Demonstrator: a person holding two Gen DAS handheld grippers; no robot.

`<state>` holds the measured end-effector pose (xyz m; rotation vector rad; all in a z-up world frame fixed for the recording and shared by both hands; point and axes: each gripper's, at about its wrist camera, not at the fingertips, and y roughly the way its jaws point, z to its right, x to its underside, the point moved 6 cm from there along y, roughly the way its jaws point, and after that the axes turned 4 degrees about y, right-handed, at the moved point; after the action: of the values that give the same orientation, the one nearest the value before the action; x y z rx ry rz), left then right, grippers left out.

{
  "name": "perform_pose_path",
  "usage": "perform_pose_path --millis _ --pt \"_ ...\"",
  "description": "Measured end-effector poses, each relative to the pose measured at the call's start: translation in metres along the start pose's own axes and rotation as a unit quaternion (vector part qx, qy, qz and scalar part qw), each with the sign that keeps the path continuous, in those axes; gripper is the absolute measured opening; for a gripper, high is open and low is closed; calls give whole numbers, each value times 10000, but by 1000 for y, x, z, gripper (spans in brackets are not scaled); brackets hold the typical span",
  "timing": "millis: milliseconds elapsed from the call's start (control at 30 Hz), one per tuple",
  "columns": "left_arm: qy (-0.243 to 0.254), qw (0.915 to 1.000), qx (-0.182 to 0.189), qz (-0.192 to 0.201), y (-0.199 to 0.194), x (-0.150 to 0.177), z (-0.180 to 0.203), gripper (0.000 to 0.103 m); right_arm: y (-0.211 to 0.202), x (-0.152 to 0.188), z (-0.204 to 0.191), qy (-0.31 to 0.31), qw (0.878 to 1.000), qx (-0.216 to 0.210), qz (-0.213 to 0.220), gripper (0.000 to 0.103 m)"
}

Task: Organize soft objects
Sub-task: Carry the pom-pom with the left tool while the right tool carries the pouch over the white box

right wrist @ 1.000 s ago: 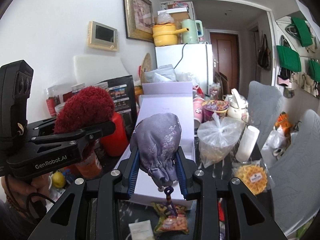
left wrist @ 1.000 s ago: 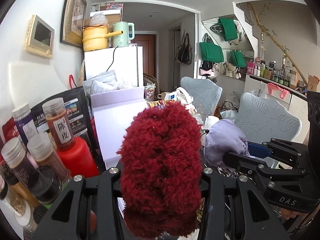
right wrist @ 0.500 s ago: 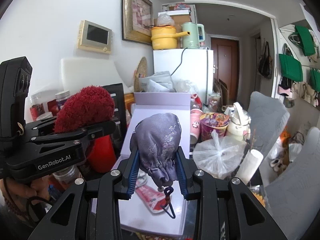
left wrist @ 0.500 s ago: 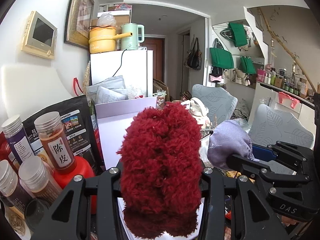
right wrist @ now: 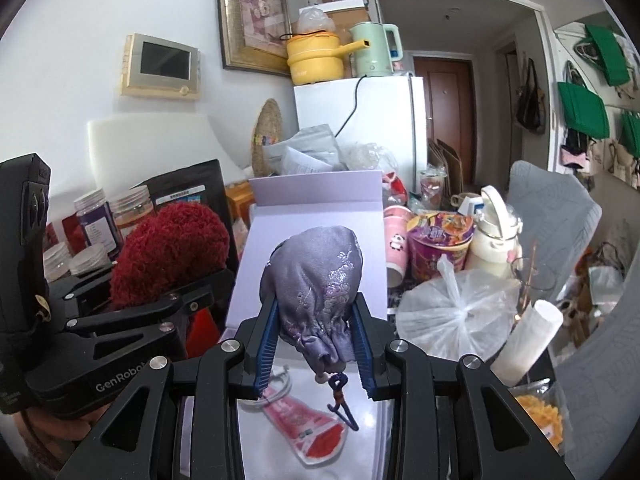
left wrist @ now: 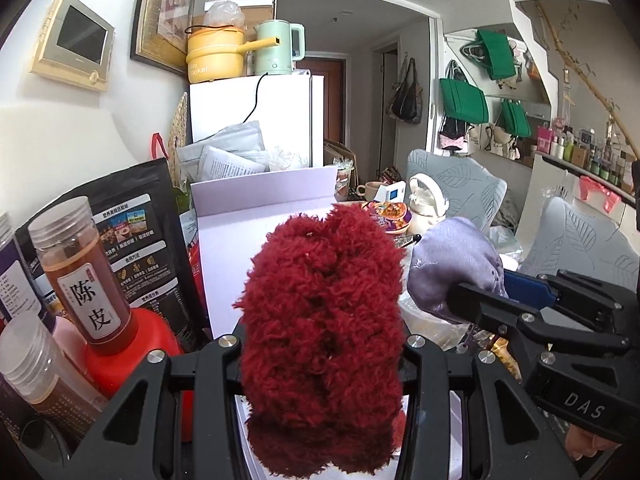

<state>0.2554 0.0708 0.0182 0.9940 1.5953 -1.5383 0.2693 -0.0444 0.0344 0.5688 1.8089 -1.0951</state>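
A fluffy dark red yarn bundle [left wrist: 324,320] fills the middle of the left wrist view, and my left gripper [left wrist: 322,344] is shut on it. In the right wrist view my right gripper [right wrist: 314,324] is shut on a lavender embroidered drawstring pouch [right wrist: 312,280], whose cord tassel [right wrist: 340,400] dangles below. Both hang over an open pale lilac box [right wrist: 320,216] with its lid standing up. The red bundle [right wrist: 168,252] shows at the left of the right wrist view, and the pouch [left wrist: 456,264] shows at the right of the left wrist view.
A flat red packet [right wrist: 308,424] lies inside the box. Jars [left wrist: 76,276], a red bottle [left wrist: 132,344] and a black bag [left wrist: 136,236] crowd the left. Cups [right wrist: 394,240], a noodle bowl [right wrist: 438,236], a knotted plastic bag [right wrist: 456,308] and a paper roll [right wrist: 528,340] stand on the right.
Both grippers have moved forward with their loads and now hang over the open box. The jars at the left have slid nearer the frame's edge.
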Motion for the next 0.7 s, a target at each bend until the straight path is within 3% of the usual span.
perform_pose_path --millis 567,700 --pt "49 9979 -336 -560 55 20 -24 42 63 25 11 71 9977 210 -637 35" --pt "-91 9967 -227 -772 71 30 -31 42 78 36 14 110 9959 226 -873 35"
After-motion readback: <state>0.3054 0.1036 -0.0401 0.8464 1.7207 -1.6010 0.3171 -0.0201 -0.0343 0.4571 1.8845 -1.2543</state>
